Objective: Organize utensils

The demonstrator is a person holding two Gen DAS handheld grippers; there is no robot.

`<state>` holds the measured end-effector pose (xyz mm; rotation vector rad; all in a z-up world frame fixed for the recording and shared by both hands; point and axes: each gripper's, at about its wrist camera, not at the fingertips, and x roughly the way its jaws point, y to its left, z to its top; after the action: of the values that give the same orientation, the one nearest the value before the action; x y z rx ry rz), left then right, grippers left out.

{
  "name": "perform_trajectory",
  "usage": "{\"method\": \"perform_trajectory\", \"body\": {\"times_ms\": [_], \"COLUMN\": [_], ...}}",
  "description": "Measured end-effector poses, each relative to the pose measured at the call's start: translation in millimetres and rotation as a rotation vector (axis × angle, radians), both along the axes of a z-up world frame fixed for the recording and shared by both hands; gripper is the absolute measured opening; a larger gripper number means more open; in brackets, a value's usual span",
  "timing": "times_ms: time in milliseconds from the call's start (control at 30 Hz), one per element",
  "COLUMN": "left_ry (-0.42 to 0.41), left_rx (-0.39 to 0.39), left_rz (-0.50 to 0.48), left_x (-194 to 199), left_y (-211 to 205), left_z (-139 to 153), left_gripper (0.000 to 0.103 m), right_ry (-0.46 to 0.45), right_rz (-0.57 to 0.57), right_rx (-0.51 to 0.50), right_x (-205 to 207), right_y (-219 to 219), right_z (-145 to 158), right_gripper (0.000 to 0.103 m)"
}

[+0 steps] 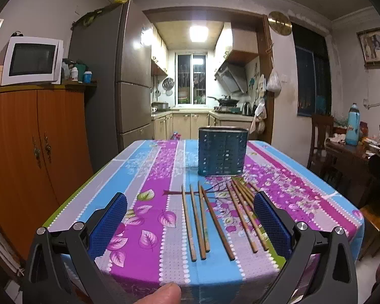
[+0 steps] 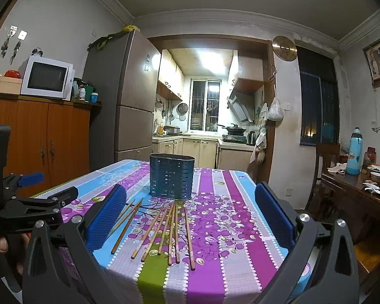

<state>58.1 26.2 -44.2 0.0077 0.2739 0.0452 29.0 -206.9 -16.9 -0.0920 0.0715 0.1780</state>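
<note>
We see the wooden chopsticks (image 1: 216, 217) lying loose on the surface (image 1: 149, 167), fanned out side by side near its front edge, on a cloth striped in blue, purple and green. Just behind them stands a dark blue slotted holder (image 1: 223, 150), upright and apart from their tips. Our left gripper (image 1: 190, 225) hovers over the near edge with its blue-padded fingers (image 1: 109, 225) spread wide, nothing between them; a fingertip (image 1: 164, 294) shows below. Our right gripper (image 2: 190, 221) hangs likewise, fingers (image 2: 106, 217) wide apart and empty. Beyond the surface we see a refrigerator (image 1: 119, 76), a microwave (image 1: 31, 60) on an orange cabinet (image 1: 35, 141), and a lit kitchen.
</note>
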Motion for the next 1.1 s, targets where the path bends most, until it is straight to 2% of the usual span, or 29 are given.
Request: {"method": "perform_trajectory", "body": {"times_ms": [1100], "left_ry": [0.023], "left_rx": [0.012], "left_rz": [0.017], "left_x": [14.1], "left_y": [5.0], "left_z": [-4.8], "left_gripper": [0.100], "right_ry": [0.017], "right_rz": [0.014], "right_rx": [-0.005], "right_x": [6.7], "right_y": [8.5], "right_z": [-6.7], "right_gripper": [0.098]}}
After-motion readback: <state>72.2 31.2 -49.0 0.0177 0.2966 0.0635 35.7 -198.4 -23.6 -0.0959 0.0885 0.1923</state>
